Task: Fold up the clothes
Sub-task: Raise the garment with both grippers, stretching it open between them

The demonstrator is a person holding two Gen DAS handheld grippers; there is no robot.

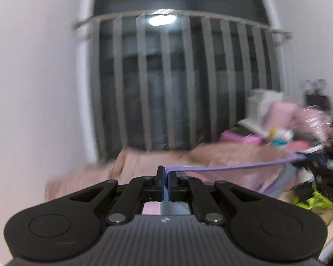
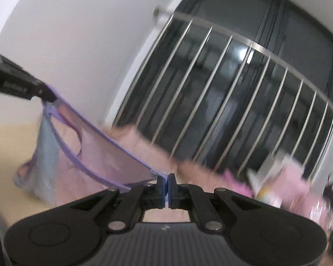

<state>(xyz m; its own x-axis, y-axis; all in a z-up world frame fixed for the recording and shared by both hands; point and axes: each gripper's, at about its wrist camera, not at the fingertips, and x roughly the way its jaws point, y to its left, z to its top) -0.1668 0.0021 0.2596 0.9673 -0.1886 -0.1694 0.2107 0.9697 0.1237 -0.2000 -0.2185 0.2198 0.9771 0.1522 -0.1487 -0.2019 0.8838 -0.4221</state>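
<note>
Clearly nothing is folded yet: left gripper (image 1: 166,178) and right gripper (image 2: 166,185), both clamped on the pink garment's (image 2: 113,164) purple edge, hold it stretched mid-frame.

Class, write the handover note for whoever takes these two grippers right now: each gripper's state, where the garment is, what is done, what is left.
Left gripper: shut on the purple trim of the pink garment.
Right gripper: shut on the same trim, at the other end.
Garment: hangs in the air between both grippers, trim stretched taut, body drooping below.
Behind: a blurred pile of clothes by the barred window.
Done: garment picked up, spread.
Left: lay it flat, fold it.
</note>
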